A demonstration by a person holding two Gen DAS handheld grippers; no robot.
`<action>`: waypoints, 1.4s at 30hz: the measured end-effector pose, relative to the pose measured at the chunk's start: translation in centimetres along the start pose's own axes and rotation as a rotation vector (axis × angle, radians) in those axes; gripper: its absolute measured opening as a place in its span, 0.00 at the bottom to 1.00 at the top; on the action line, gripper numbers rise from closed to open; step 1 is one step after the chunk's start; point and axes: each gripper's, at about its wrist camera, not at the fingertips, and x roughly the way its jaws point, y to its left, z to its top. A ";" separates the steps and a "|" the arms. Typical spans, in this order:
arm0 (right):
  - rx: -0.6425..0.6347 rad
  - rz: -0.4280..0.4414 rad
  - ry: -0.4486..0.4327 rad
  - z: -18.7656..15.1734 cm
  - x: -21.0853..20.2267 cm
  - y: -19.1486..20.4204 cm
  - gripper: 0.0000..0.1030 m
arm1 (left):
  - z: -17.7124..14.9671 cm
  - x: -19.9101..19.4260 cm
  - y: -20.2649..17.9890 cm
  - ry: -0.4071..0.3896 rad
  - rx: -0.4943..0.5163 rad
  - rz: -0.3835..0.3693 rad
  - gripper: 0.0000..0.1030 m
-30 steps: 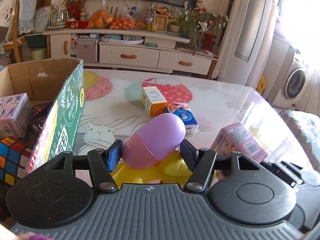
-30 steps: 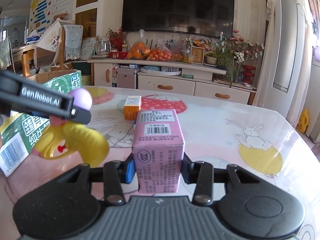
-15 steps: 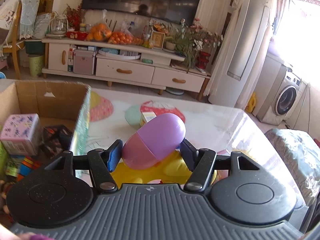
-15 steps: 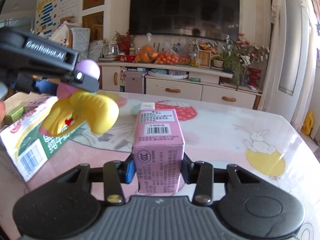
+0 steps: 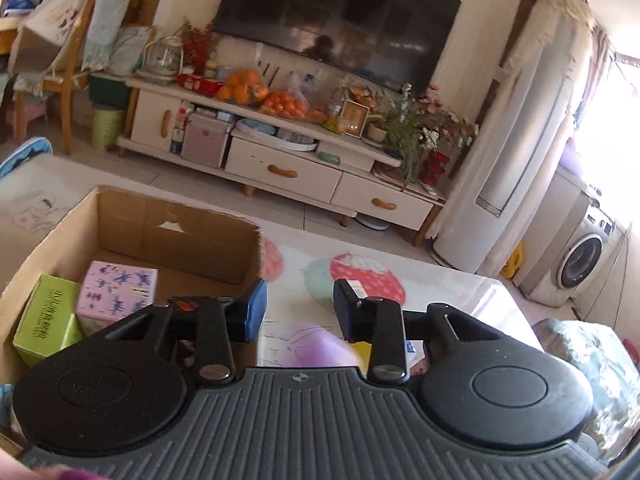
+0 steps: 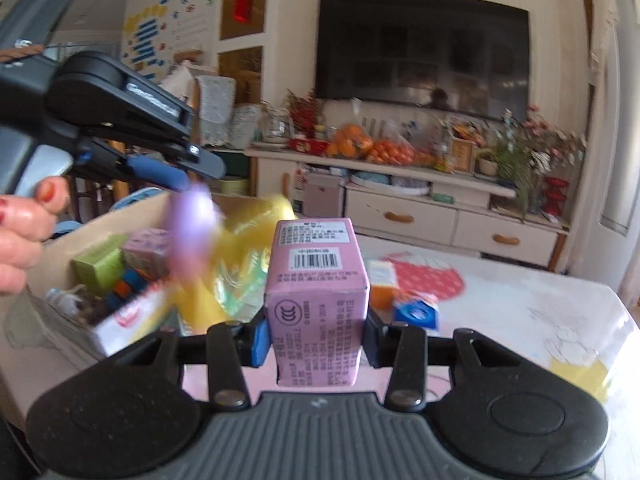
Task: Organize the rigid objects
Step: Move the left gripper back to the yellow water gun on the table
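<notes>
We catch the sorting mid-drop: the left gripper [image 5: 300, 308], jaws narrow and empty, hangs over the cardboard box [image 5: 176, 236] with the purple-and-yellow toy [image 6: 192, 216] a blur beneath it, while the right gripper [image 6: 316, 336] clamps the pink carton [image 6: 316, 280], which we judge must next be carried over the box.

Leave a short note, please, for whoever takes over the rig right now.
Left gripper: jaws have just closed, nothing between them. The purple-and-yellow toy is a blur just below it, at the cardboard box rim; where it lands is not settled.
Right gripper: shut on the pink carton, held upright.
Done: green box and lilac box are in the cardboard box.
Left: box the pink carton, then probably the orange carton and blue pack on the table.
</notes>
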 end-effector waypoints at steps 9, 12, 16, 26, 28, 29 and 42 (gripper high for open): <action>-0.047 0.015 0.024 -0.6 2.0 2.2 0.42 | -0.5 -0.2 2.1 0.005 -0.027 0.102 0.40; -0.034 -0.017 0.035 -1.1 1.8 1.5 0.42 | -0.8 -0.3 1.3 0.011 -0.017 0.095 0.42; -0.008 -0.051 0.052 -1.9 1.8 0.3 0.42 | -1.1 0.4 -0.1 0.008 0.032 0.065 0.62; 0.035 -0.069 0.075 -3.6 2.1 -1.7 0.42 | -5.3 3.0 -2.7 -0.092 0.173 0.179 0.73; 0.038 -0.064 0.081 -3.8 2.3 -1.9 0.42 | -5.3 2.5 -2.7 -0.100 0.158 0.191 0.81; 0.039 -0.063 0.083 -3.9 2.5 -2.1 0.42 | -5.3 2.3 -2.7 -0.119 0.160 0.198 0.81; 0.096 -0.050 0.107 -4.6 3.9 -4.0 0.42 | -4.7 1.8 -1.9 -0.143 0.222 0.324 0.84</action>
